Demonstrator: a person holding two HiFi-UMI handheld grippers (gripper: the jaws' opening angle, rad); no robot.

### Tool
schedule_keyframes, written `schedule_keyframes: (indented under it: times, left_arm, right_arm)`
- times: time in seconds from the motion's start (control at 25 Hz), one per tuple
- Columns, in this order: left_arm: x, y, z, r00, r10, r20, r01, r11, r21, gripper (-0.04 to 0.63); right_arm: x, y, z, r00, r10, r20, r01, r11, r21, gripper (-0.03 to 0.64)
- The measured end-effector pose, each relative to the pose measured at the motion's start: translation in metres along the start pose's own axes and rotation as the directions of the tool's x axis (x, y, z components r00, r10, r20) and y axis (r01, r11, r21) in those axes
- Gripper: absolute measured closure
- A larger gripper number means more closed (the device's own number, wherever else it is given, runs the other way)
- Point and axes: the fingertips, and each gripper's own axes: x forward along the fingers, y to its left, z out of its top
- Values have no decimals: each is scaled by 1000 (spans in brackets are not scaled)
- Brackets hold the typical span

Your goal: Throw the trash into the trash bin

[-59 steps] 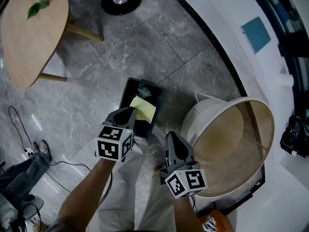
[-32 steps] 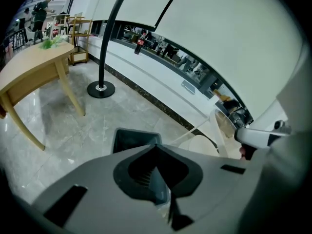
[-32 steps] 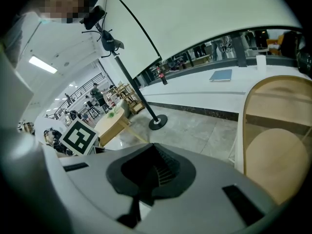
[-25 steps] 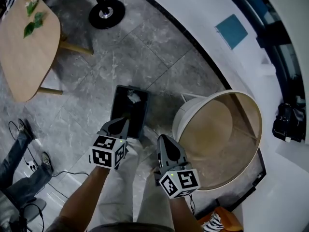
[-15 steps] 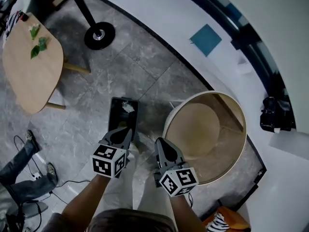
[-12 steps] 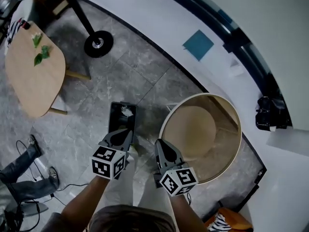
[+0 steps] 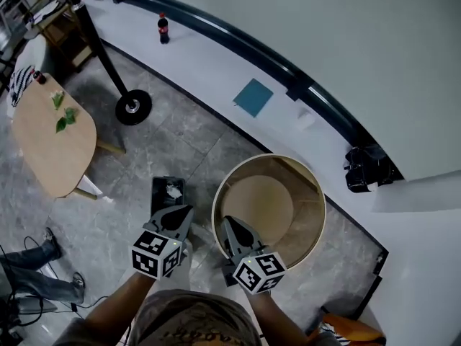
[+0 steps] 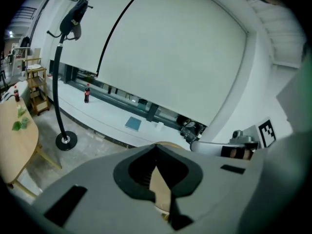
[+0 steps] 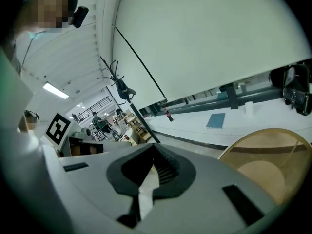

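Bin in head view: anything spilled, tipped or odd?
Nothing stands out. The bin sits upright on the floor, white crumpled trash inside it, and no litter shows on the tiles around it.

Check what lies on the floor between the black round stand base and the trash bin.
Nothing: the head view shows only bare grey floor tiles between the stand base and the trash bin.

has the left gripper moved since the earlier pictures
Yes: the left gripper has drawn back toward the person, from over the black bin to its near edge.
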Motion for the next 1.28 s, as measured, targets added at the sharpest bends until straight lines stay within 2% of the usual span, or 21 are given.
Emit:
schedule_keyframes:
  times: [0.2,0.4,0.68,0.92,1.04,1.28]
  left_arm:
    - [-20,-68,26,993,-105,46,99,987,128,577]
    - [-32,-131,42,976,-210,52,192,951,243,577]
    - [-47,-204,54,934,-348,76,299,883,362,577]
    - [-56,-253,68,883,-460,96,372,809,454,577]
    - [-56,-266,70,868,-487,92,392,788,475,577]
    - [-47,-277,70,858,-506,85,409,774,483,577]
  right_arm:
    - [-44,20,21,999,31,29,-29,998,-61,600]
    - [-84,33,39,997,57,49,-49,988,-150,600]
    - [-148,33,66,987,15,162,23,973,-229,601]
    - [-200,31,90,952,-57,300,127,967,-219,600]
    - [-216,30,99,935,-91,342,174,960,-220,600]
    - [-228,24,108,920,-100,379,199,953,-230,601]
